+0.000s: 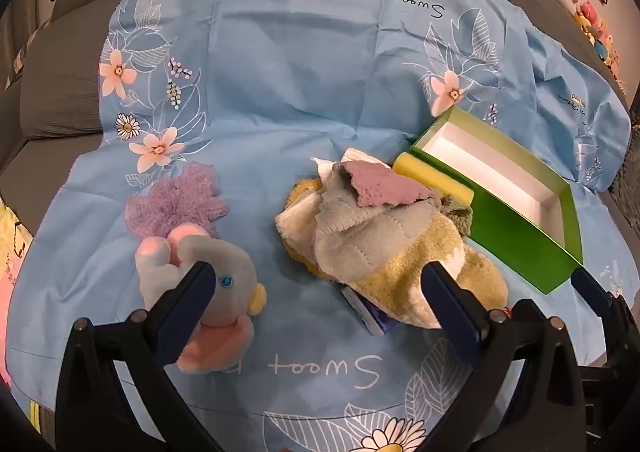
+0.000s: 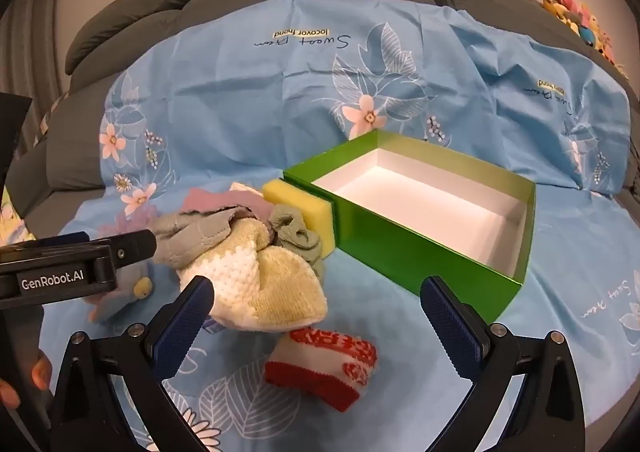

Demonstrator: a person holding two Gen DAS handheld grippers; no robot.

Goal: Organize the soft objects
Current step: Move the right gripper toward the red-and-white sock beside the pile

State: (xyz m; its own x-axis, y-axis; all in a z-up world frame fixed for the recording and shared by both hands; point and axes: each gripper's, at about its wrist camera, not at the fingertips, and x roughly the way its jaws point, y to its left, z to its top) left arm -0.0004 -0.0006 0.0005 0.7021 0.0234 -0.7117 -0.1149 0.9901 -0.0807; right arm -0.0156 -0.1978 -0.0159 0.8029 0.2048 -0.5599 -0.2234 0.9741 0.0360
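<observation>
Only in the right view, a red-and-white sock [image 2: 320, 366] between the released right gripper [image 2: 316, 316].

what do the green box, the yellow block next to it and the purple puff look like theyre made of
Green box: likely thin cardboard, glossy green outside and matte white inside, with sharp folded edges.
Yellow block: looks like foam sponge, matte and finely porous, with soft rounded corners.
Purple puff: seems to be gathered netting, probably plastic mesh; an open weave shows in its ruffles.
</observation>
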